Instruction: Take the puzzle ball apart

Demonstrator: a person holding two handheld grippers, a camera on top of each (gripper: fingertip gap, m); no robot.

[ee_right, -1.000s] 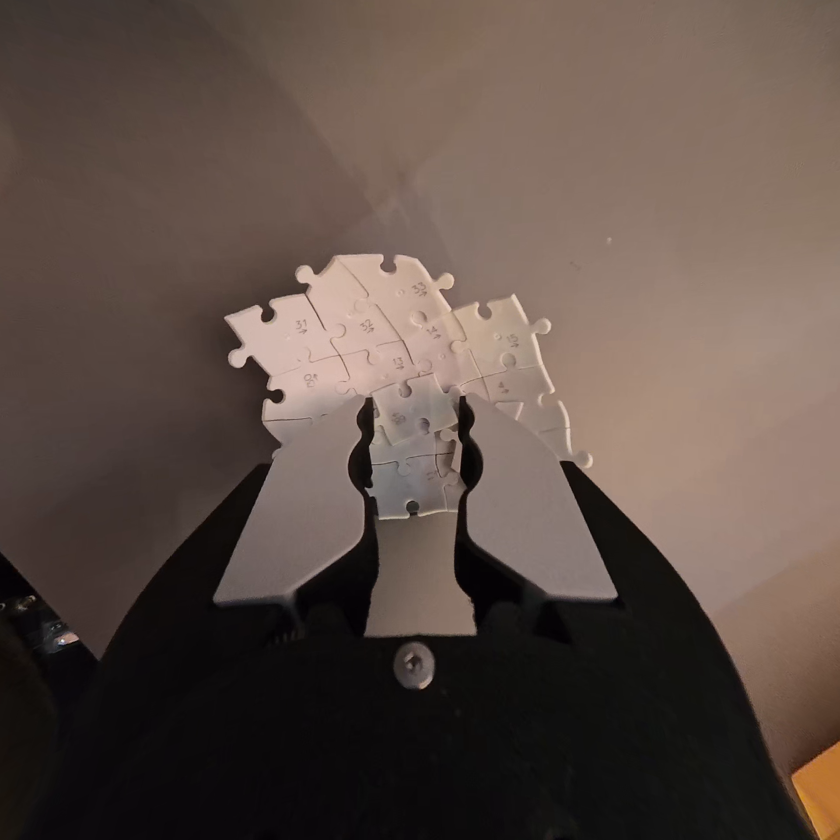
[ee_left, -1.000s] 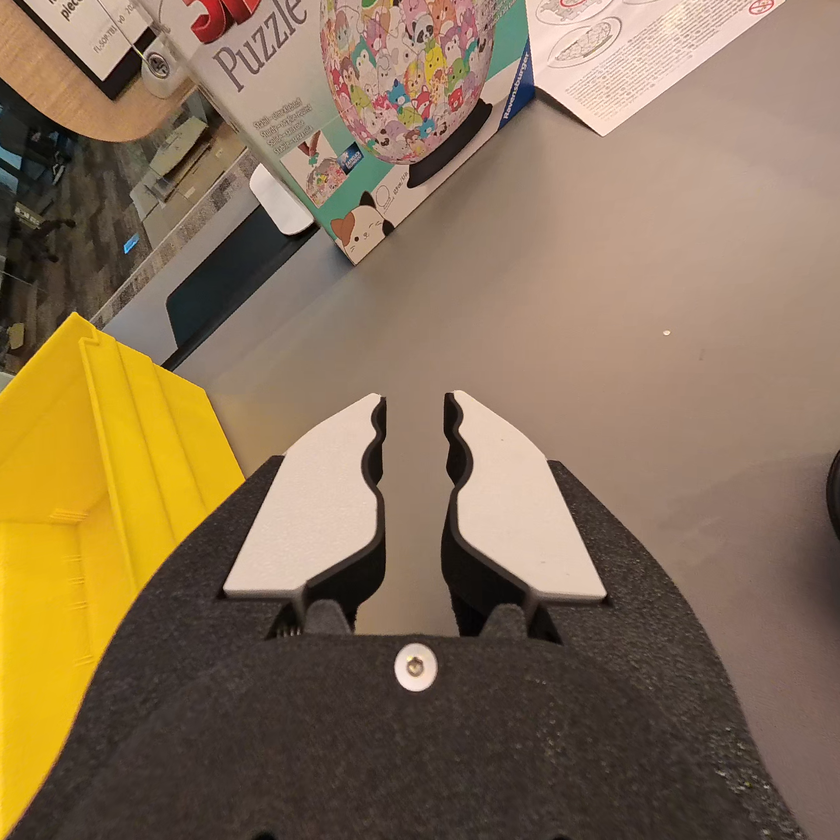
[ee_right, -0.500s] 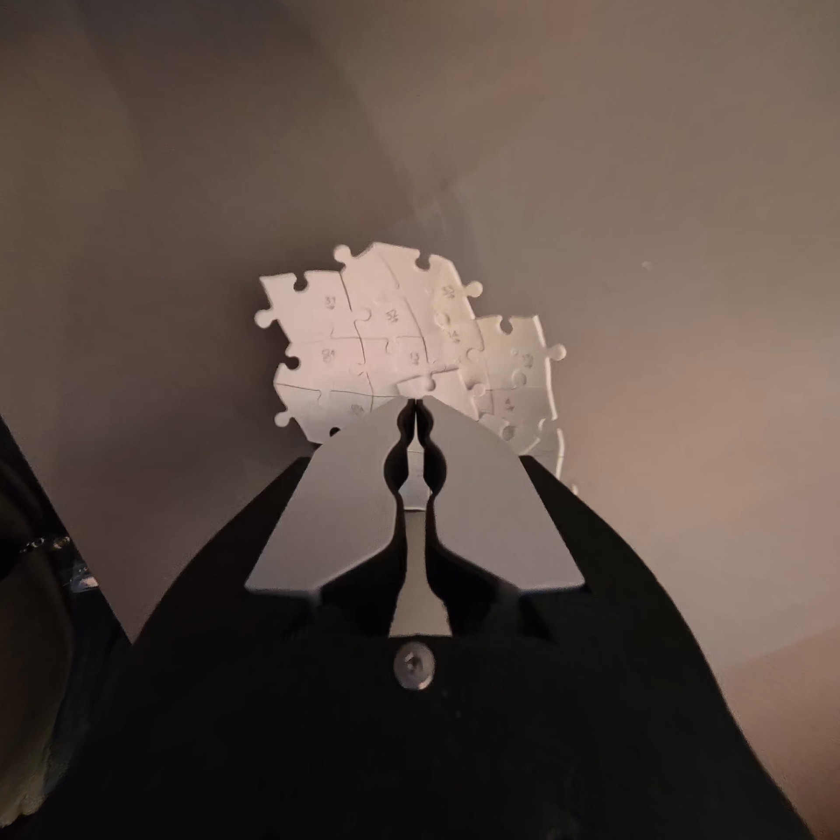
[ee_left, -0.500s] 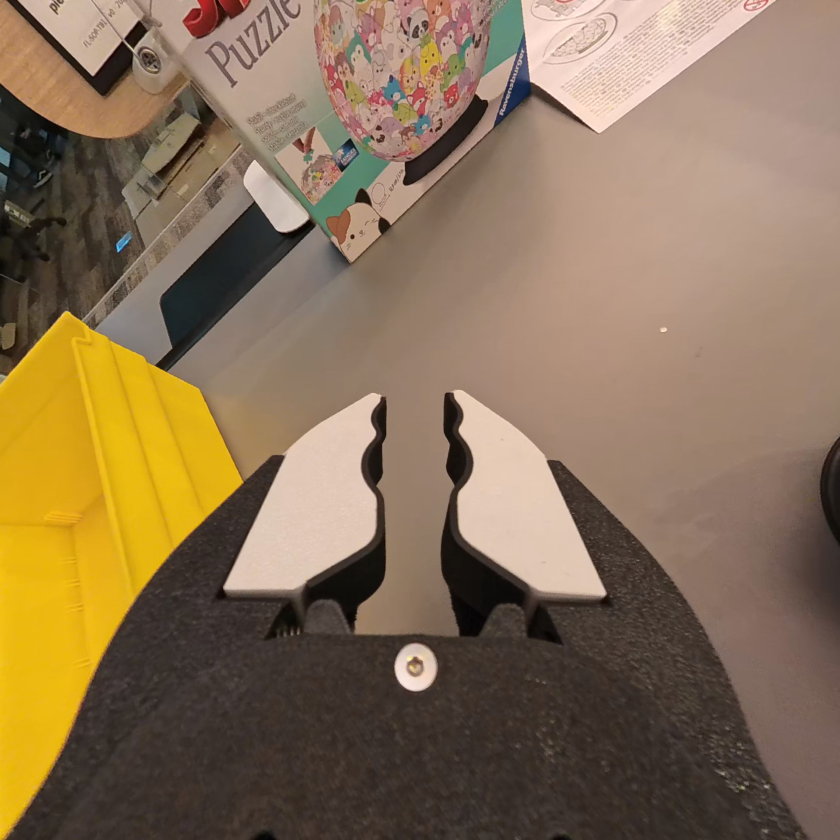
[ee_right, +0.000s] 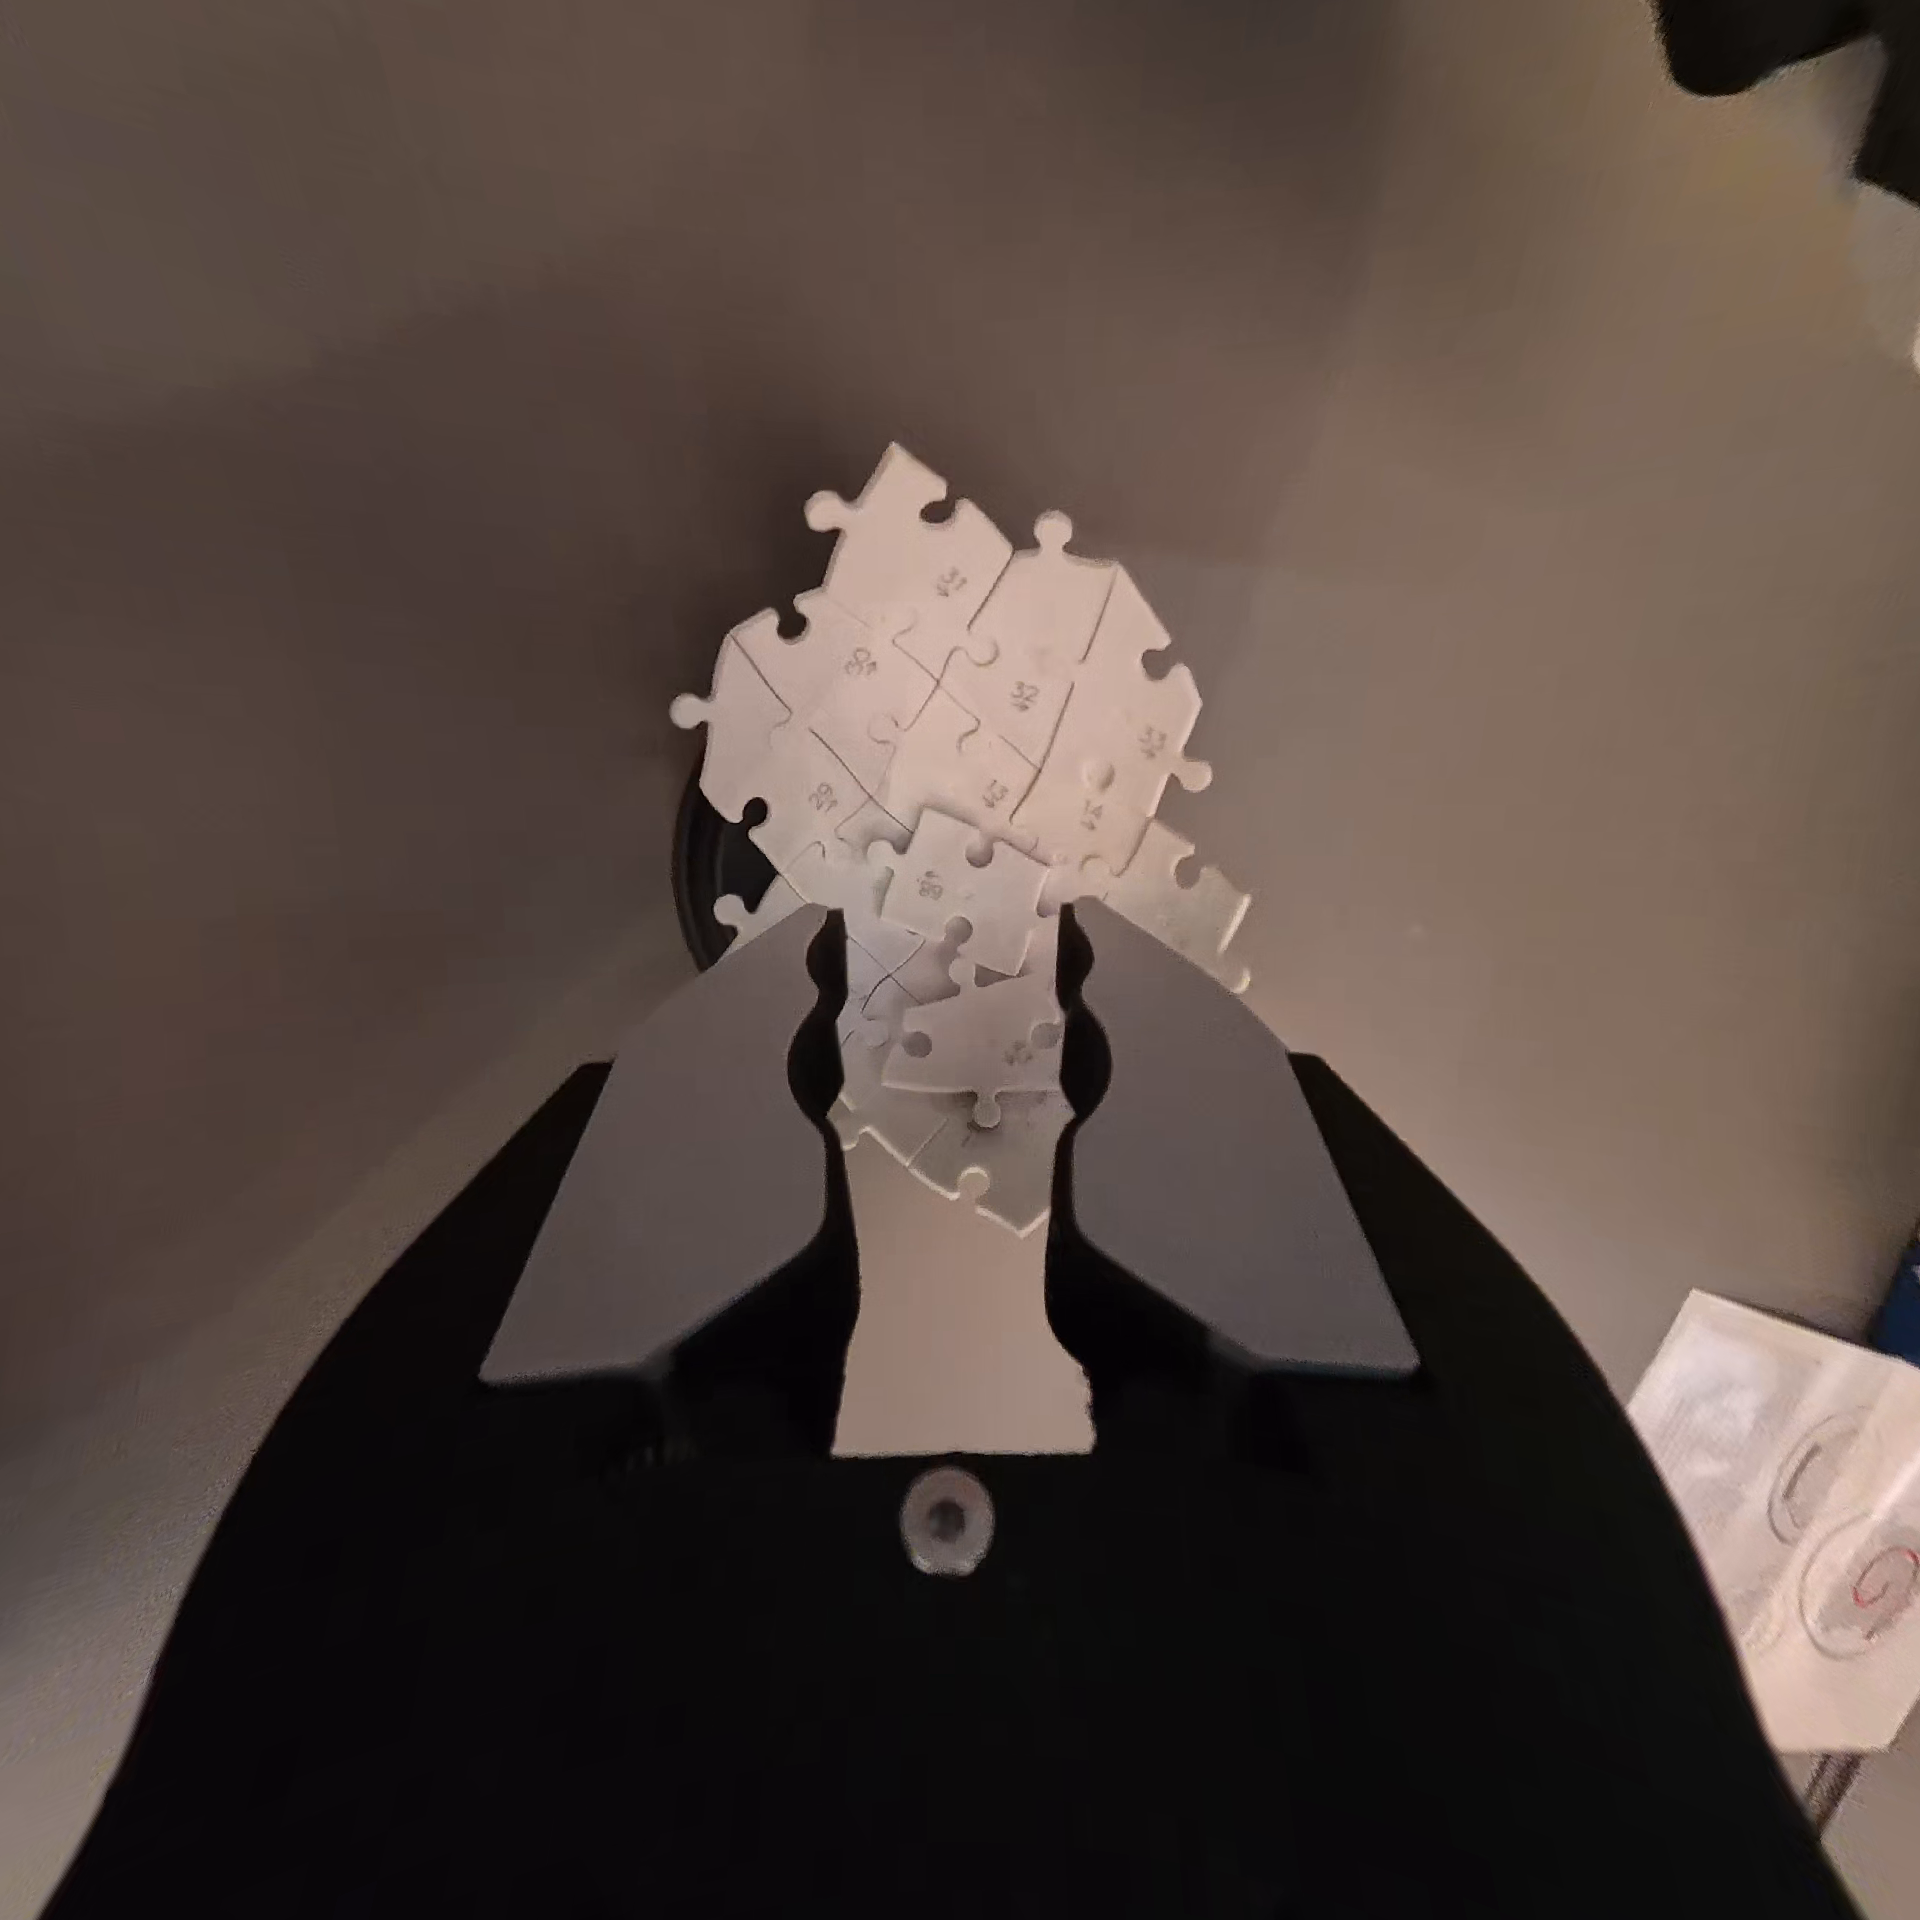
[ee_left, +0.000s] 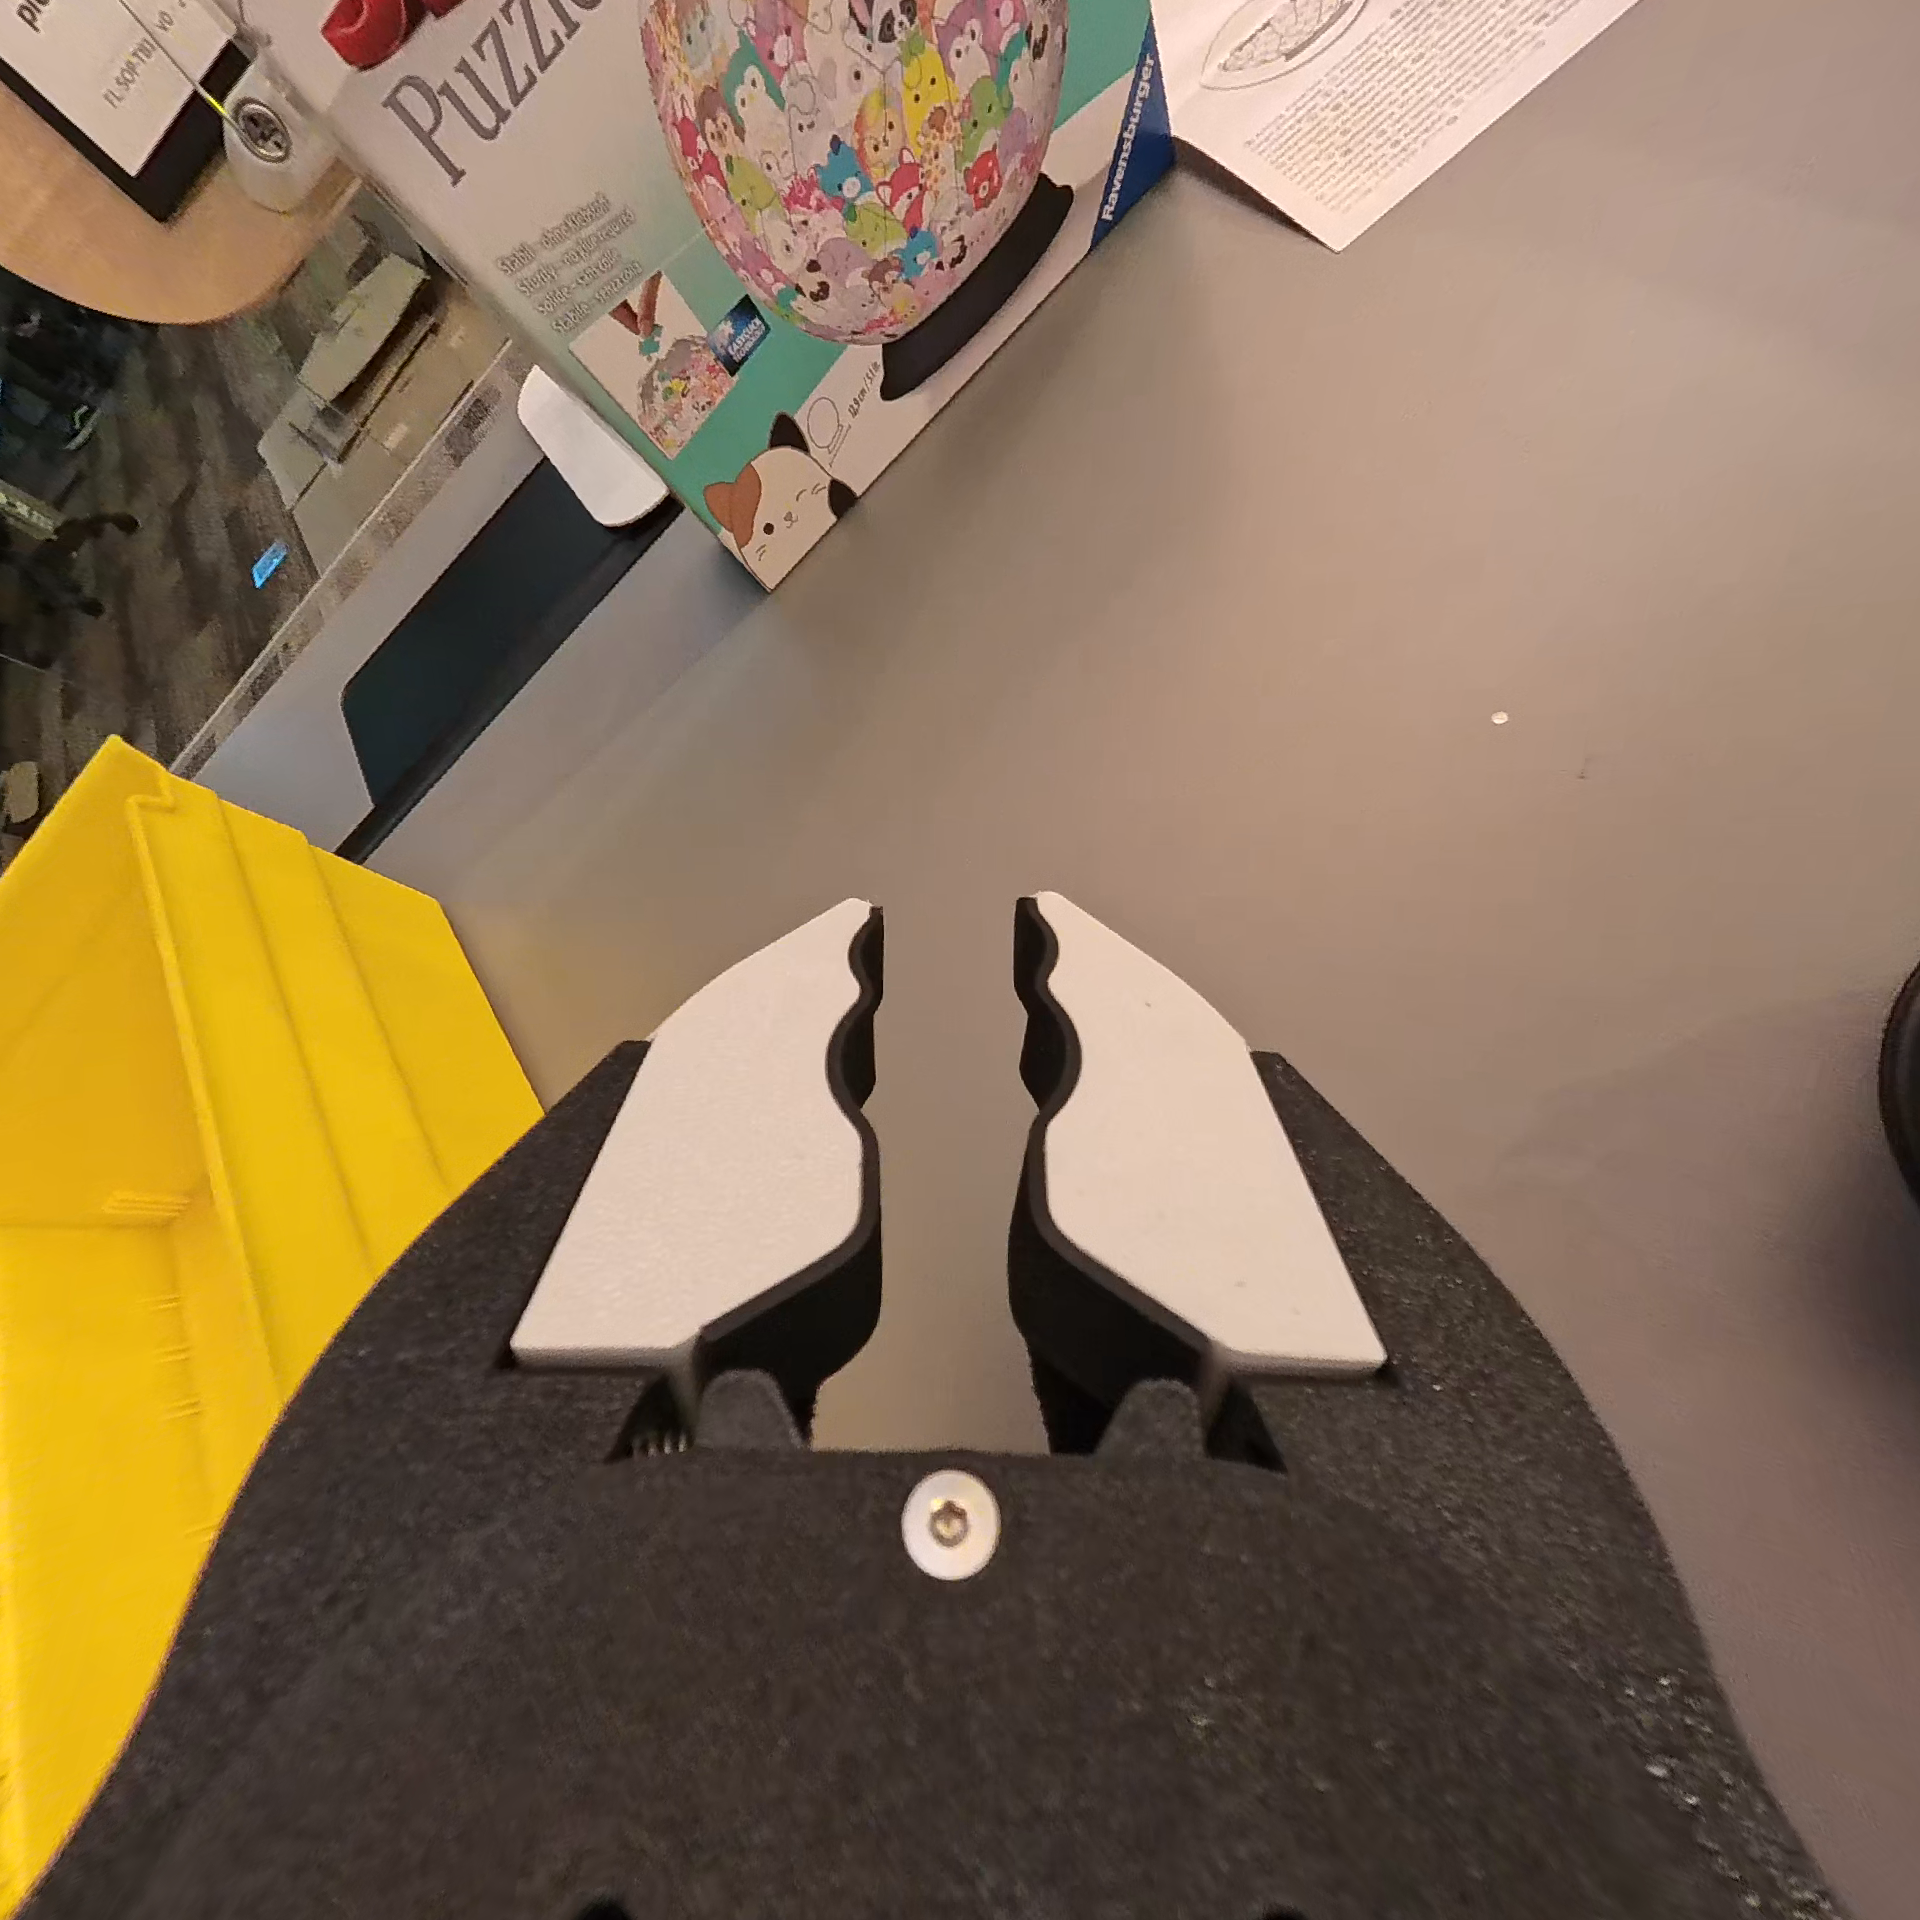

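A white section of joined puzzle pieces (ee_right: 966, 727) lies back side up on the grey table. Two loose white pieces (ee_right: 961, 894) (ee_right: 977, 1049) lie on its near part, between my right gripper's fingers. My right gripper (ee_right: 948, 920) is open over them, and its pads stand clear of the pieces. A black round stand (ee_right: 717, 873) shows behind the section's left edge. My left gripper (ee_left: 948, 906) is open and empty above the bare table (ee_left: 1351, 623).
A yellow bin (ee_left: 156, 1091) stands close on the left of the left gripper. The puzzle's box (ee_left: 790, 239) and a printed sheet (ee_left: 1382, 94) lie at the far side. A black object (ee_left: 1901, 1081) is at the right edge. The sheet also shows in the right wrist view (ee_right: 1787, 1538).
My right gripper closed at the section's near edge half a second ago and has opened wide again. The section now appears turned in view. The left gripper has barely moved.
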